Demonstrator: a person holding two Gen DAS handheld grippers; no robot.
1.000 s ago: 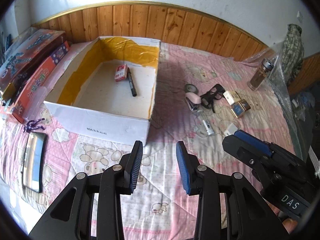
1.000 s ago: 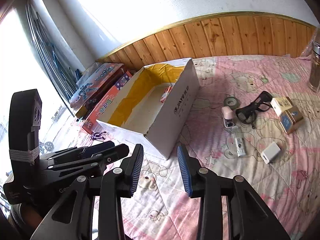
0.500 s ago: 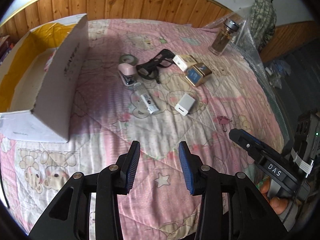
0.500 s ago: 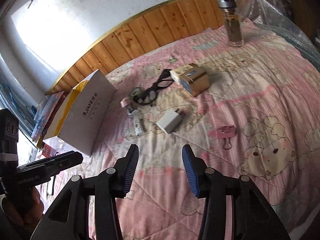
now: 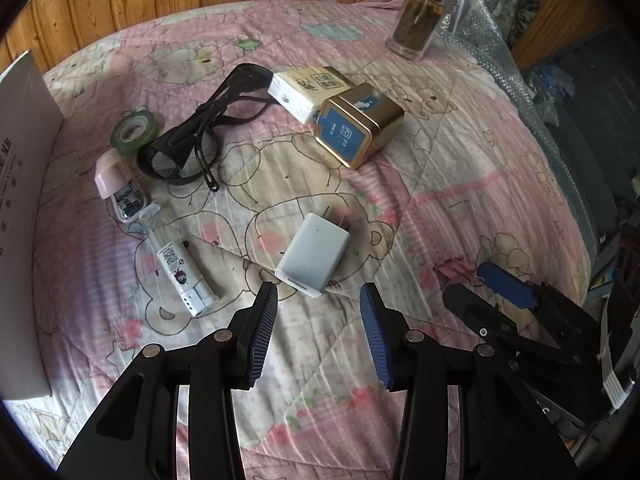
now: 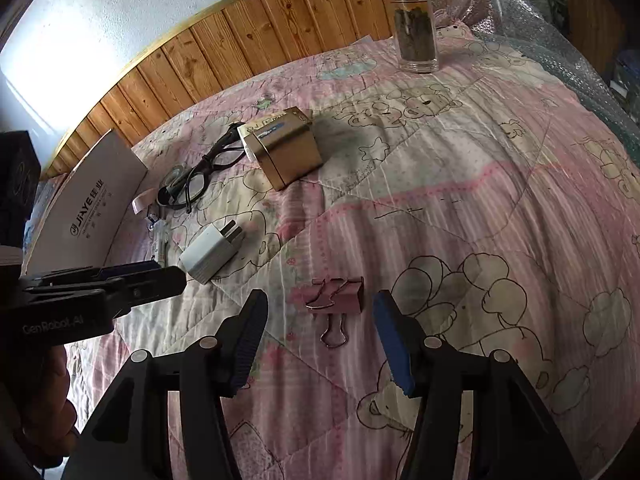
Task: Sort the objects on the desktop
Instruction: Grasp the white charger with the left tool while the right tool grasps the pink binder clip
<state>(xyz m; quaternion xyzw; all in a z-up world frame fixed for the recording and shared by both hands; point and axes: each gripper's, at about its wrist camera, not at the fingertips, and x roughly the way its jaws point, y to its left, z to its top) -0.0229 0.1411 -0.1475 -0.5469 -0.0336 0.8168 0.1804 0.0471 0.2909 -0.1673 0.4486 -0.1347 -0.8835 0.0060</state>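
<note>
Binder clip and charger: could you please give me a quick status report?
Left tool opening over white charger. Right tool opening around pink binder clip. Neither held. Nothing blocking.

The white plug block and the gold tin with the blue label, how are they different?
The white plug block is plain, flat and smooth, with metal prongs at one end; the gold tin with the blue label is shiny, taller and boxier. The plug lies alone; the tin touches a white carton. Both rest on the pink quilt.

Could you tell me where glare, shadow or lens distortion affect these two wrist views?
Right wrist view: the white wall is blown out, the gold tin casts a soft shadow, and the wood panelling bows strongly. Left wrist view: even, dimmer light, black vignette corners, the glass jar leaning with the fisheye.
</note>
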